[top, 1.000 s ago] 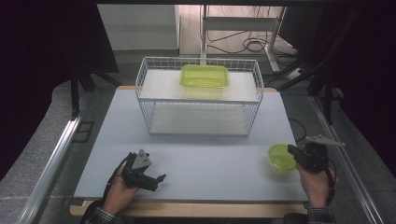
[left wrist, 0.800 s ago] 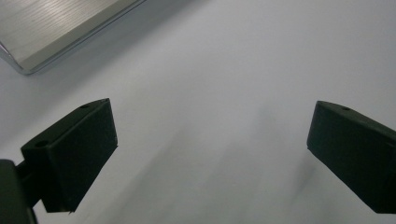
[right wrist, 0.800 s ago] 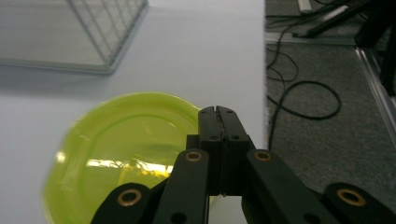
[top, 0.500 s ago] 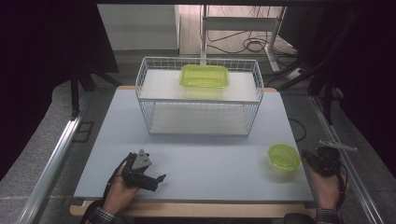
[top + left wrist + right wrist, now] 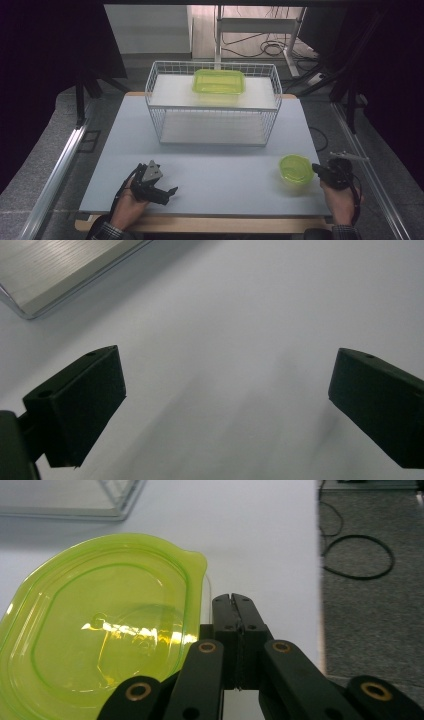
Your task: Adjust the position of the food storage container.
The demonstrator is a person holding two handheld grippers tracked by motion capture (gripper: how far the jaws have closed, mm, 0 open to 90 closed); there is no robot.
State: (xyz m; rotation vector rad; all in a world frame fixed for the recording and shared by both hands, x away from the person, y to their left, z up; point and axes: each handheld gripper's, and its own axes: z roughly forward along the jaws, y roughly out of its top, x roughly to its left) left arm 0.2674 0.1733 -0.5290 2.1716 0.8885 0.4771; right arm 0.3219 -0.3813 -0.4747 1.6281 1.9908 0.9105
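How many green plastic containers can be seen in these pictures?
2. A rectangular green container lies on the upper shelf of the white wire rack. A round green container sits on the table, beside the right tongs.

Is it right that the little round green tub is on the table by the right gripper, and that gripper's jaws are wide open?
Not quite. The little round green tub does sit on the table beside the right gripper, but that gripper's jaws are shut tight together, not wide open. The right gripper view shows it.
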